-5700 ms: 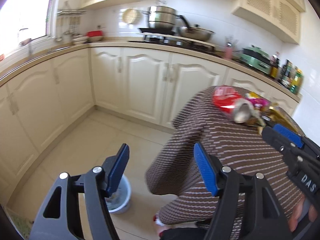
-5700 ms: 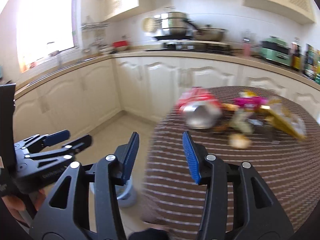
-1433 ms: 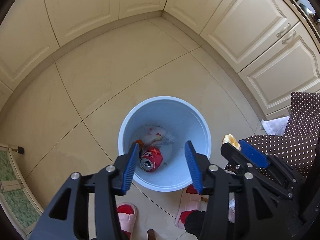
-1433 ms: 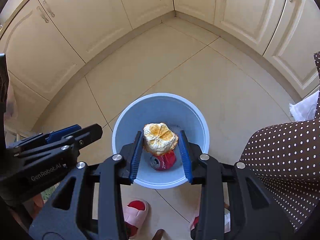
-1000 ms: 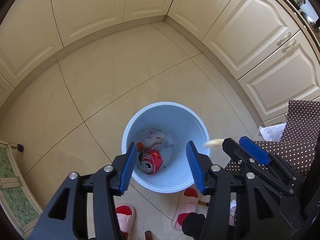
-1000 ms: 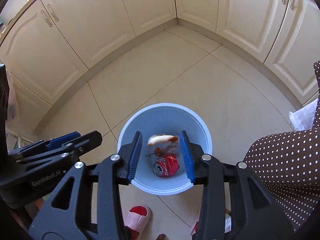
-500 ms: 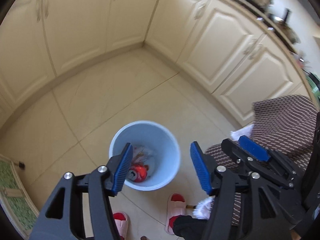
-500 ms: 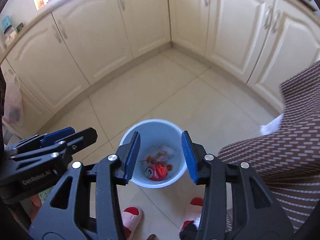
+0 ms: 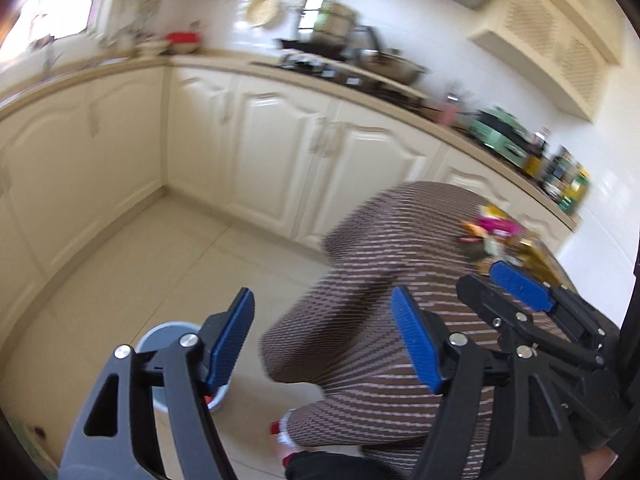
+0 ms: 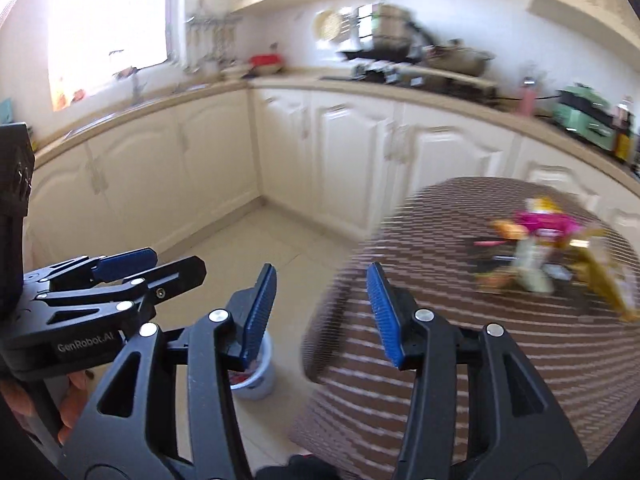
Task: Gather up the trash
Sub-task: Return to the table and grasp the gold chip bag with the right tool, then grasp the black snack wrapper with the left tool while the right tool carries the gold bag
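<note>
Both grippers are raised and look across the kitchen, each empty with jaws still opening. My left gripper (image 9: 322, 334) hangs above the floor beside the round table's brown striped cloth (image 9: 384, 240). My right gripper (image 10: 322, 312) is at the cloth's (image 10: 460, 320) left edge. A blurred heap of trash (image 10: 536, 248) lies on the table's far right: a pink wrapper, yellow packets, orange bits. The same trash heap (image 9: 492, 236) shows in the left wrist view. The light blue bin (image 10: 256, 372) stands on the floor low down, partly behind my fingers; the bin (image 9: 168, 340) also shows at lower left.
Cream cabinets (image 9: 280, 152) run round the corner under a counter with pots on a stove (image 9: 340, 56). A green appliance (image 10: 588, 116) and bottles (image 9: 564, 180) sit at the counter's right end. Beige floor tiles (image 9: 152, 256) lie between cabinets and table. Red slippers (image 9: 282, 436) show below.
Both grippers have risen and tilted up from over the bin to face the table and counter. The bin has dropped to the lower left. Both pairs of jaws stand wider.
</note>
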Demonstrator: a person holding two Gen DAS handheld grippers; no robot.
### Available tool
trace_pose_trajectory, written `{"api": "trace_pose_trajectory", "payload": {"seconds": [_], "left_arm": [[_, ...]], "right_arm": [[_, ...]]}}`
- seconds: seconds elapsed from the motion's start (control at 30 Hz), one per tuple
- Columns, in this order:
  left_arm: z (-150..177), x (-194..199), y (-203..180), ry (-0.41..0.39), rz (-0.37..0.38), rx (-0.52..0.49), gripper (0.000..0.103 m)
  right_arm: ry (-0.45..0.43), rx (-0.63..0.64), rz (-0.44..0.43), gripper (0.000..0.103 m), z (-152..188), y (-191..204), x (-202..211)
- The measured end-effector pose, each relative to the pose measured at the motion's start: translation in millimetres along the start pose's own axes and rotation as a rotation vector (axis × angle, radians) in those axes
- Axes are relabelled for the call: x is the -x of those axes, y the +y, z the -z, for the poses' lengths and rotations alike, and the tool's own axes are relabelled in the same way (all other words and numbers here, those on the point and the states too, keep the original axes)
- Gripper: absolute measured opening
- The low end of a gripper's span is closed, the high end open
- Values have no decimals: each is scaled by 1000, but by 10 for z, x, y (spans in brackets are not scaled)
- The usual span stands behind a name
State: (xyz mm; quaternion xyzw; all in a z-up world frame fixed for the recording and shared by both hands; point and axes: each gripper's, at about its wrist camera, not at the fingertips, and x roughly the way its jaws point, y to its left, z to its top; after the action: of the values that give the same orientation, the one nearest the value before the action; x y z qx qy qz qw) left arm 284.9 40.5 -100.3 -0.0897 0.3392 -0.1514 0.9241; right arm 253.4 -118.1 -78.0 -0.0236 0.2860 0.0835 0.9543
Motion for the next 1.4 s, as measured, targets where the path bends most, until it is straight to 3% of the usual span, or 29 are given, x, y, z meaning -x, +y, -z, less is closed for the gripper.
{"api": "trace_pose_trajectory", "payload": {"seconds": [0.27,0.4,0.7,0.93,0.97,1.0,1.07,1.1,1.4], "left_arm": [[-23,-361,-1179,64,81,-215,71],[14,-666,-1631,95,58,-306,71],[9,-1264,-1959,154,0,-367,70],[-41,-1575,-1996,216,17,-339,39],[-43,-1594,-1999,223,29,-338,34],[-43,-1589,-1992,221,39,-337,32],[-42,-1533,-1976,196,62,-334,13],[-46,-1501,-1962,182,65,-331,11],[-63,-1178,-1649,149,154,-235,8]], "right_arm": [[-13,-80,188,49,148,-1208,557],[17,-93,273,49,265,-1689,604],[94,-59,380,52,322,-2274,354],[200,44,430,53,234,-2386,-135],[214,46,433,46,236,-2409,-194],[229,36,437,34,239,-2441,-248],[229,27,432,7,236,-2466,-265],[217,25,428,3,227,-2460,-244],[58,-14,408,2,15,-2230,200]]}}
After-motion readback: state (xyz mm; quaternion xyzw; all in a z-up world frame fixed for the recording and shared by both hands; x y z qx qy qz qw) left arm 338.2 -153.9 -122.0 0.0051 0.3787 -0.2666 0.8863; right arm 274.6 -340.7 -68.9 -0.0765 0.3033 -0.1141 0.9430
